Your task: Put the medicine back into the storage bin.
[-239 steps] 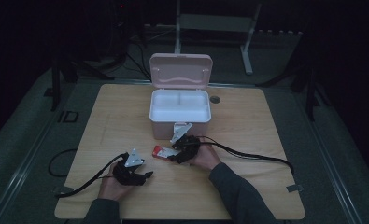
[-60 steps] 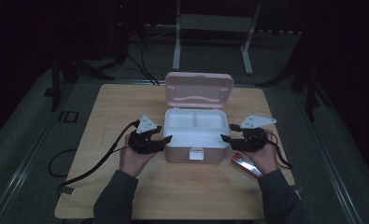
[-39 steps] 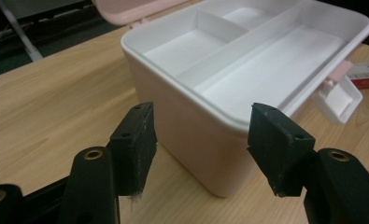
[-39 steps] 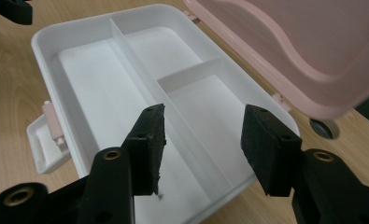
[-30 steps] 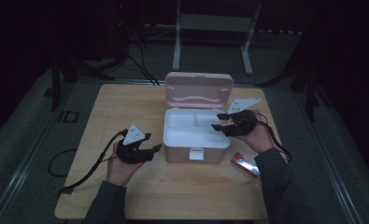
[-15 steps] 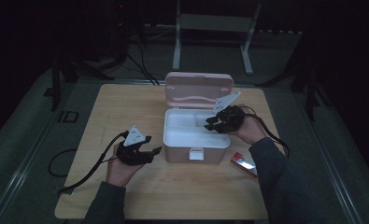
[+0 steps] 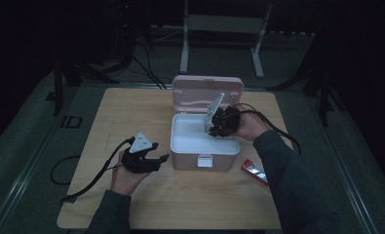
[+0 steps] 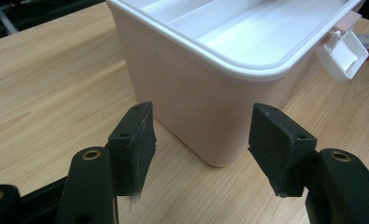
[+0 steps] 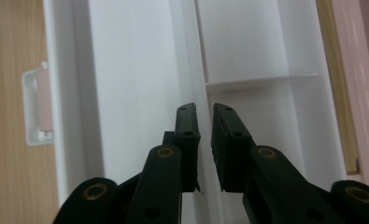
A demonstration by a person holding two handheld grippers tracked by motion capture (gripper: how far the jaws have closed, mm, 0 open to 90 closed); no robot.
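A pink box [image 7: 185, 158] stands open mid-table, its lid [image 7: 207, 90] upright behind and a white inner tray [image 9: 140, 70] inside. My right gripper [image 7: 213, 130] reaches down into the box's right half. In the right gripper view its jaws [image 9: 204, 106] have just been closing to a narrow gap, with the tray's divider ridge [image 9: 197, 56] running in line with that gap; no pad visibly presses on it. My left gripper [image 7: 159, 152] rests left of the box, open, with the box's near corner [image 8: 191, 98] just beyond its fingertips [image 8: 201, 126] and untouched.
A red packet [image 7: 254, 171] lies on the table at the box's front right. The box's white latch [image 8: 343, 53] hangs on its front wall. Cables trail from both grippers. Bare wooden tabletop [image 7: 107, 112] spreads to the left and front.
My right gripper has moved left from the box's right rim to over the tray inside, and its jaws have narrowed. The left gripper has stayed put.
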